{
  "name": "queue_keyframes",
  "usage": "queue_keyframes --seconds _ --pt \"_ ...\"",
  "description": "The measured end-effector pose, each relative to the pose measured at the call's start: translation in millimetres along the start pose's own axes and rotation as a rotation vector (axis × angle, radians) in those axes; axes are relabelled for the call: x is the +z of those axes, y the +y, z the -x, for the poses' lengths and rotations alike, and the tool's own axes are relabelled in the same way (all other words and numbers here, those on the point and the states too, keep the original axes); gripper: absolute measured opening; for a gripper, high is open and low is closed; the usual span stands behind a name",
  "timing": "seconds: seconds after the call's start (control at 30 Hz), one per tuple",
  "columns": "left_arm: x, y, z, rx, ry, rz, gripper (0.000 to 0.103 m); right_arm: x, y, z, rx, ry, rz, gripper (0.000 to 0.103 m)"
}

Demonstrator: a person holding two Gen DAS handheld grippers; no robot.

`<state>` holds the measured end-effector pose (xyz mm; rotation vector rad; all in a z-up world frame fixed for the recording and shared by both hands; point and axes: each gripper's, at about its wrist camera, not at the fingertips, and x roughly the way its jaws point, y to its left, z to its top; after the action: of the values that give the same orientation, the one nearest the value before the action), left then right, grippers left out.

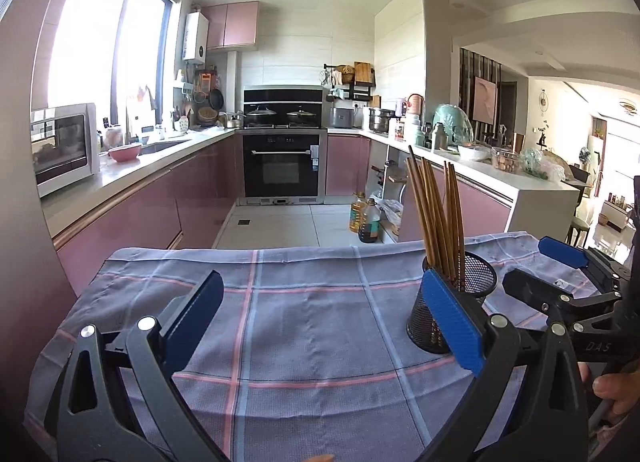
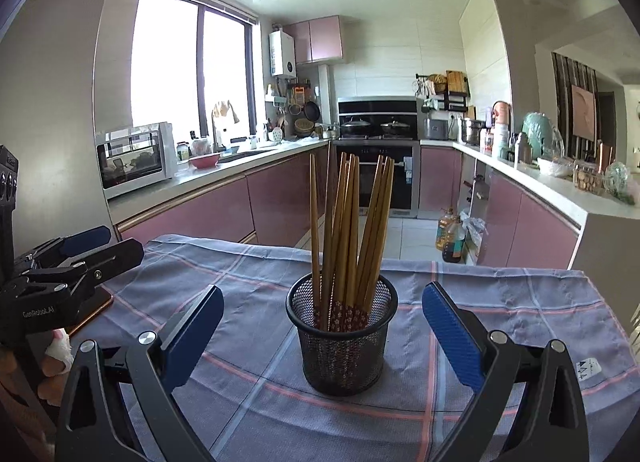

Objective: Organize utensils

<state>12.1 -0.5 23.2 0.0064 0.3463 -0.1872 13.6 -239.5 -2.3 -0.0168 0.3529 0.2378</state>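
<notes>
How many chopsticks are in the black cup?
About 8 chopsticks, all standing bunched in the black mesh cup on the checked cloth. They overlap, so one or two may be hidden.

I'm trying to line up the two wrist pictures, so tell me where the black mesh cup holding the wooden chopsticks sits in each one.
Left wrist view: the black wire-mesh cup stands right of centre, partly behind the left tongs' right blue finger.
Right wrist view: the cup stands at centre, framed between the open right tongs.
Shared landmark: the black built-in oven at the far wall.
</notes>
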Motion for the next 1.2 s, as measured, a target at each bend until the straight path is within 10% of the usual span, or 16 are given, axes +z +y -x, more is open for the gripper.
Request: queue_keyframes --seconds 1.2 --pt "-21 0 45 0.109 -0.108 0.008 0.097 -16 22 39 -0.105 -0.115 -0.018 0.096"
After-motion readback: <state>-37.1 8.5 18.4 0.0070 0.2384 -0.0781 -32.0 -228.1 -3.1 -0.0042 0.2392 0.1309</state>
